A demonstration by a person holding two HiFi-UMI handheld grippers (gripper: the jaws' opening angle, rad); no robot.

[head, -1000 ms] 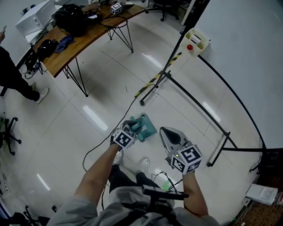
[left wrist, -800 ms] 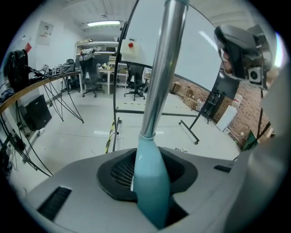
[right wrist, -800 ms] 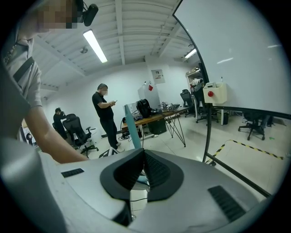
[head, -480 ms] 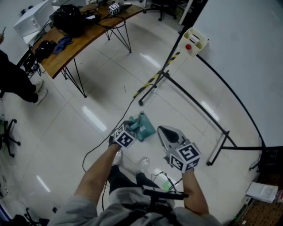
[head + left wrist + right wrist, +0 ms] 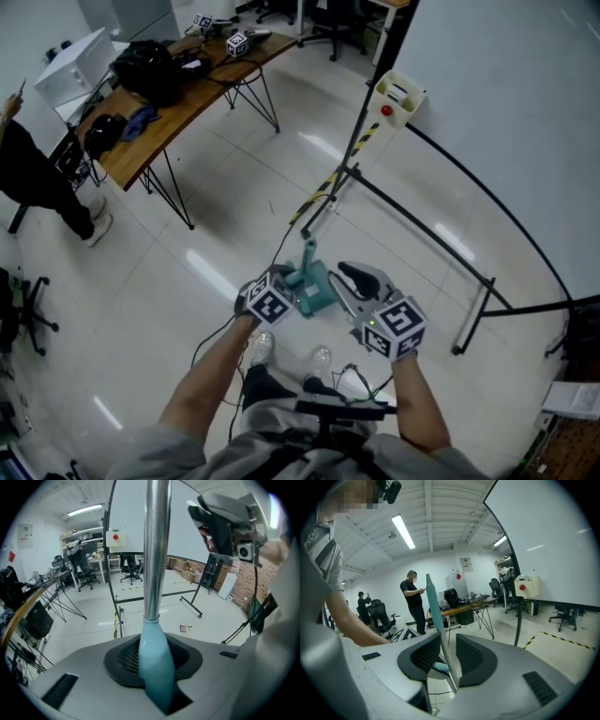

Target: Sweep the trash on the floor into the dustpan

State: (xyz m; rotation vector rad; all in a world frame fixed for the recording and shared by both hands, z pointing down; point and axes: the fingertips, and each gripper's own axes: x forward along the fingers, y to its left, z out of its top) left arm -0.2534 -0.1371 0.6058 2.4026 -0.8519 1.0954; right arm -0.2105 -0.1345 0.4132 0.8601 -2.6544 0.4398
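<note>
Left tongs [image 5: 152, 665], just tightening, clench the teal-collared metal handle [image 5: 154, 564]. Right tongs [image 5: 447, 656], just loosening, loosely straddle a thin teal strip [image 5: 431, 603]. Trash [image 5: 190, 628] lies on the floor beyond, ahead of the left tongs.

- Indoor, evenly bright; ceiling tubes [image 5: 404, 530] supply the light.
- Glossy floor [image 5: 141, 281] throws back white glare streaks; shadows on it soft and faint.
- Head view sharp, straight lines bowed toward the edges.
- Both gripper views: heavy fisheye, black corners, foreground soft, room behind clearer.
- Pole [image 5: 157, 550] carries a bright highlight down its length.
</note>
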